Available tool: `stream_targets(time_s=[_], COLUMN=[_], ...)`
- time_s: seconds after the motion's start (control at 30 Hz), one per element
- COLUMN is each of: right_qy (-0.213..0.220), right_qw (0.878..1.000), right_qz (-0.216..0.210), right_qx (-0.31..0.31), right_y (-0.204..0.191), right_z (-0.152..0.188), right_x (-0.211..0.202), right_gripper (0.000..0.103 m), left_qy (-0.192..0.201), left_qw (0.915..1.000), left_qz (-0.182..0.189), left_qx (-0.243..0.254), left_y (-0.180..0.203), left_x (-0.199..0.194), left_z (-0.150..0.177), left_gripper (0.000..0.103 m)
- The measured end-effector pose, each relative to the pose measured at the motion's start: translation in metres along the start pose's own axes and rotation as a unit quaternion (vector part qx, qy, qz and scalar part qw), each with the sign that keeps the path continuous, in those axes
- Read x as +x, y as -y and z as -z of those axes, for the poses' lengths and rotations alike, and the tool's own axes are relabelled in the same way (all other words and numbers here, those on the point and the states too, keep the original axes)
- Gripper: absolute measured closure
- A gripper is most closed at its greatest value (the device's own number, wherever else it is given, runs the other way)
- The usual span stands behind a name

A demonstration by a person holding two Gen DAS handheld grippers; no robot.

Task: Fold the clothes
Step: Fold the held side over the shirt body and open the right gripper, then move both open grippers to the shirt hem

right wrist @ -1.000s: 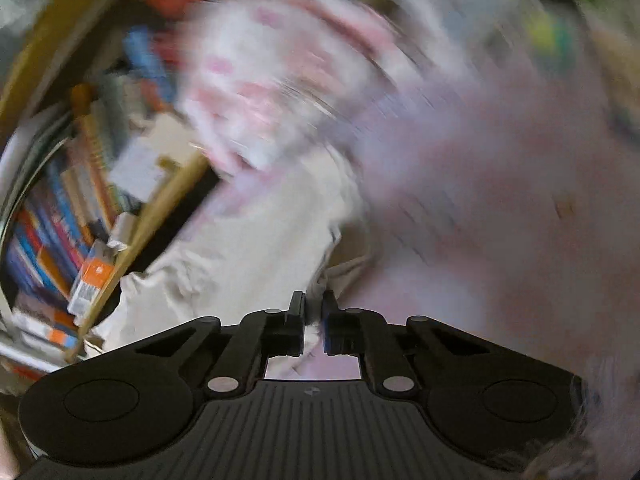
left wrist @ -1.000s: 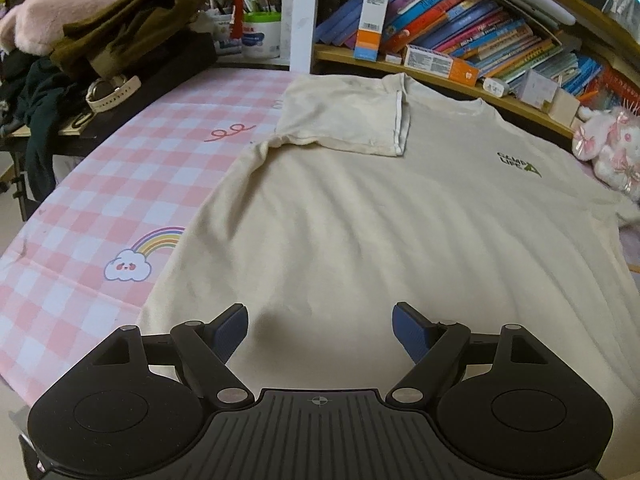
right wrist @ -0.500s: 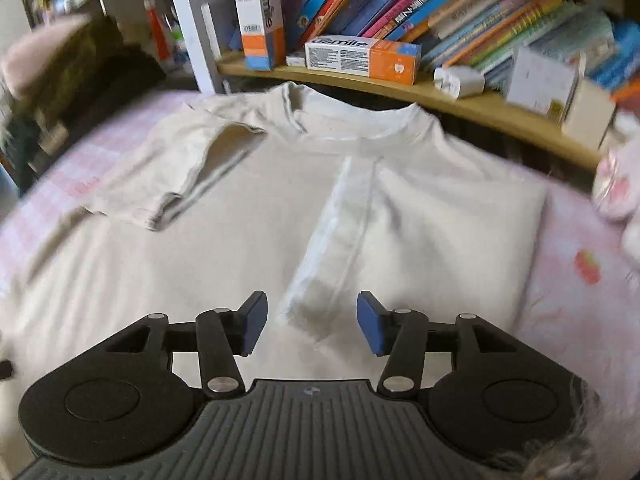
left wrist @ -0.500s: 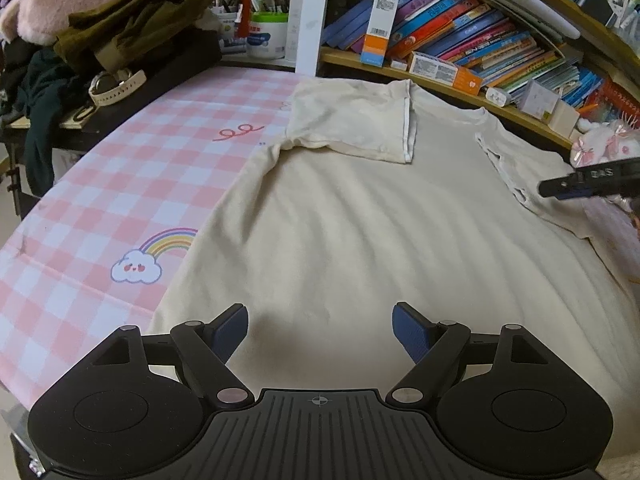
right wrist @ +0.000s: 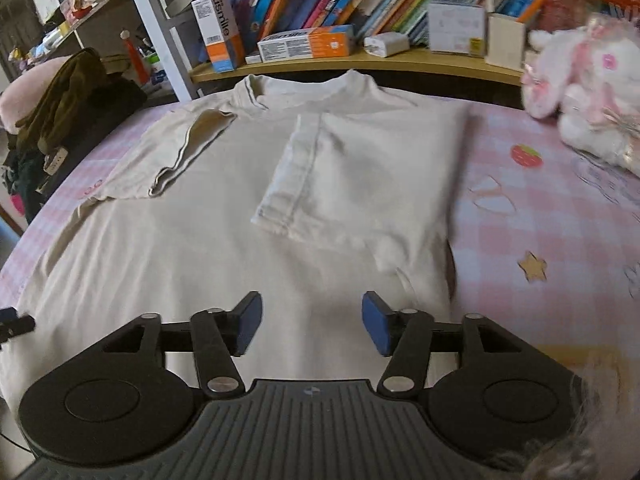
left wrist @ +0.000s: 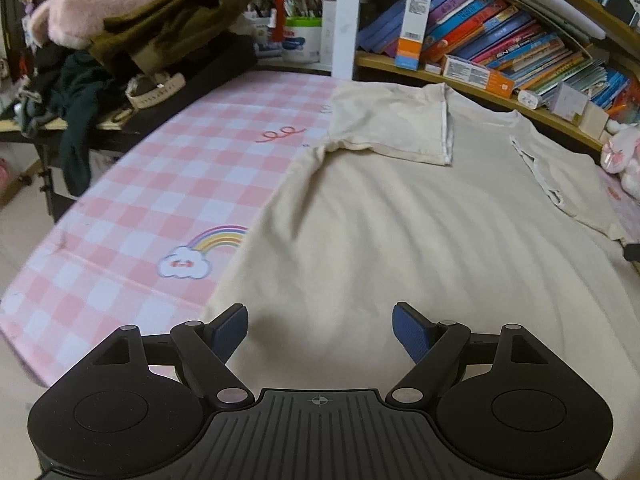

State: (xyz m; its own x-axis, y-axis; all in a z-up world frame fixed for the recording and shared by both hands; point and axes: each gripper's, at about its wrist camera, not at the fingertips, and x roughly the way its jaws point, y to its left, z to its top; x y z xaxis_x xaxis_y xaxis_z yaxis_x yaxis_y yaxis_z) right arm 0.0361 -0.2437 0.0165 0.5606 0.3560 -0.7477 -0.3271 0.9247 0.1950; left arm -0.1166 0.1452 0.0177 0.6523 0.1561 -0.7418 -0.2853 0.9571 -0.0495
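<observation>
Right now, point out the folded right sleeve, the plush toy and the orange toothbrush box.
folded right sleeve (right wrist: 360,184), right wrist view, its flat middle.
plush toy (right wrist: 588,92), right wrist view, its body.
orange toothbrush box (right wrist: 306,43), right wrist view, its front face.

Cream T-shirt (left wrist: 400,248) with paler sleeve hems, pink and white checked tablecloth (left wrist: 168,184) with a rainbow and cloud print (left wrist: 200,254), red strawberry print (right wrist: 526,155), black grippers with blue pads (right wrist: 250,320), pink and white plush toy (right wrist: 588,88), olive-brown garment (left wrist: 172,36)
</observation>
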Motion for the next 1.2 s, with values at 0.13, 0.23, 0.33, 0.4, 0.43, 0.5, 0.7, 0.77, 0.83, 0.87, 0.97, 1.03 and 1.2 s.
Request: stream_targets(time_s=[0.13, 0.23, 0.33, 0.4, 0.43, 0.5, 0.7, 0.77, 0.83, 0.87, 0.97, 1.03, 1.2], right_qy=[0.016, 0.033, 0.050, 0.058, 0.060, 0.063, 0.087, 0.088, 0.087, 0.086, 0.084, 0.084, 0.072], right_qw=[0.999, 0.997, 0.995, 0.993, 0.992, 0.989, 0.983, 0.981, 0.980, 0.979, 0.974, 0.971, 0.965], right_qz=[0.029, 0.059, 0.085, 0.101, 0.109, 0.125, 0.149, 0.155, 0.159, 0.163, 0.173, 0.177, 0.173], right_qx=[-0.024, -0.022, 0.003, 0.022, 0.029, 0.040, 0.061, 0.077, 0.086, 0.091, 0.118, 0.139, 0.185], right_y=[-0.014, -0.022, -0.028, -0.034, -0.039, -0.053, -0.091, -0.098, -0.103, -0.105, -0.105, -0.102, -0.082], right_z=[0.027, 0.049, 0.072, 0.087, 0.094, 0.110, 0.158, 0.178, 0.195, 0.204, 0.230, 0.245, 0.268], right_x=[-0.019, -0.035, -0.052, -0.062, -0.067, -0.079, -0.119, -0.133, -0.145, -0.151, -0.166, -0.175, -0.192], right_gripper=[0.030, 0.023, 0.023, 0.023, 0.023, 0.023, 0.022, 0.022, 0.022, 0.022, 0.025, 0.025, 0.028], left_qy=[0.002, 0.010, 0.020, 0.023, 0.024, 0.028, 0.033, 0.031, 0.025, 0.019, 0.001, -0.006, -0.023], left_qw=[1.0000, 0.9999, 0.9998, 0.9996, 0.9994, 0.9988, 0.9966, 0.9951, 0.9931, 0.9921, 0.9904, 0.9889, 0.9851], left_qz=[-0.005, -0.004, 0.008, 0.018, 0.024, 0.039, 0.076, 0.093, 0.112, 0.120, 0.133, 0.142, 0.166], left_qx=[-0.008, -0.008, 0.002, 0.007, 0.007, 0.004, 0.005, -0.009, -0.025, -0.031, -0.040, -0.044, -0.041], left_y=[-0.011, -0.020, -0.030, -0.039, -0.045, -0.058, -0.096, -0.111, -0.124, -0.129, -0.140, -0.145, -0.148], left_x=[-0.012, -0.021, -0.032, -0.039, -0.043, -0.051, -0.064, -0.066, -0.063, -0.060, -0.050, -0.044, -0.033], left_z=[0.012, 0.017, 0.025, 0.034, 0.039, 0.049, 0.078, 0.085, 0.091, 0.094, 0.099, 0.100, 0.093], left_gripper=[0.021, 0.021, 0.021, 0.021, 0.021, 0.021, 0.024, 0.025, 0.029, 0.032, 0.041, 0.042, 0.042])
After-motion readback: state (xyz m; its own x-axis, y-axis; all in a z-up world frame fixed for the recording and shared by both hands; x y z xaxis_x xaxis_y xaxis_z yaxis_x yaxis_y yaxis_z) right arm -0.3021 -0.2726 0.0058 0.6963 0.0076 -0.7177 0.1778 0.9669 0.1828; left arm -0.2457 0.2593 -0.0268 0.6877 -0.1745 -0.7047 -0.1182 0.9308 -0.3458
